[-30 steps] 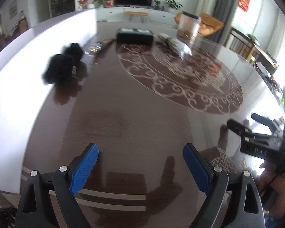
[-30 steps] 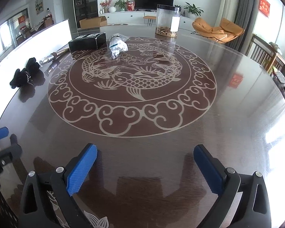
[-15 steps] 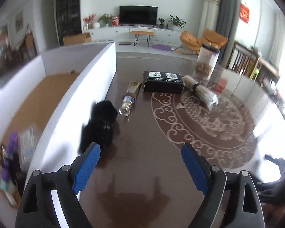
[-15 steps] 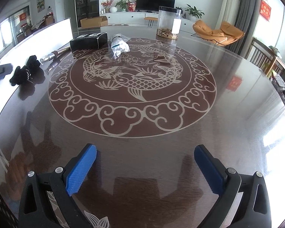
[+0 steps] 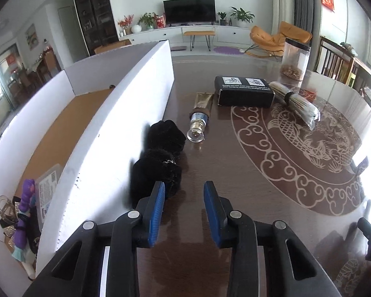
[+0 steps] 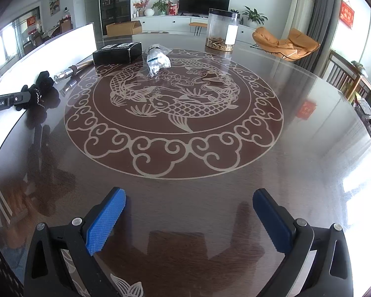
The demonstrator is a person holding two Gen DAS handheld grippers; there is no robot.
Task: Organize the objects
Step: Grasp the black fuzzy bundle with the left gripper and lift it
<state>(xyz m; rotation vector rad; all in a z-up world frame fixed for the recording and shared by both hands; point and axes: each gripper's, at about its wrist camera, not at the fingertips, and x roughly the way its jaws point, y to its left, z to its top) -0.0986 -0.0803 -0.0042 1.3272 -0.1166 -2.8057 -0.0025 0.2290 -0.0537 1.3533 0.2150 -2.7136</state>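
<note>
A black fluffy item (image 5: 160, 158) lies on the dark table against the outer wall of the white box (image 5: 126, 113). My left gripper (image 5: 184, 188) hovers just short of it, its jaws closing to a narrow gap with only bare table between the pads; the fluffy item sits beside the left fingertip. Beyond lie a gold tube with a clear cap (image 5: 200, 118), a black carton (image 5: 244, 92) and a bagged bundle (image 5: 294, 104). My right gripper (image 6: 189, 220) stands open over the near table edge, holding nothing. In the right wrist view the fluffy item (image 6: 43, 91) is at far left.
The white box has a cardboard floor (image 5: 69, 123) holding a purple toy (image 5: 24, 212) and small bits at its near end. A clear jar (image 5: 294, 59) stands at the table's far side. The koi pattern (image 6: 173, 99) covers the table's middle.
The left gripper swung left toward the white box and the black fluffy item, and its jaws narrowed from wide apart to a small gap. The right gripper's view stayed the same.
</note>
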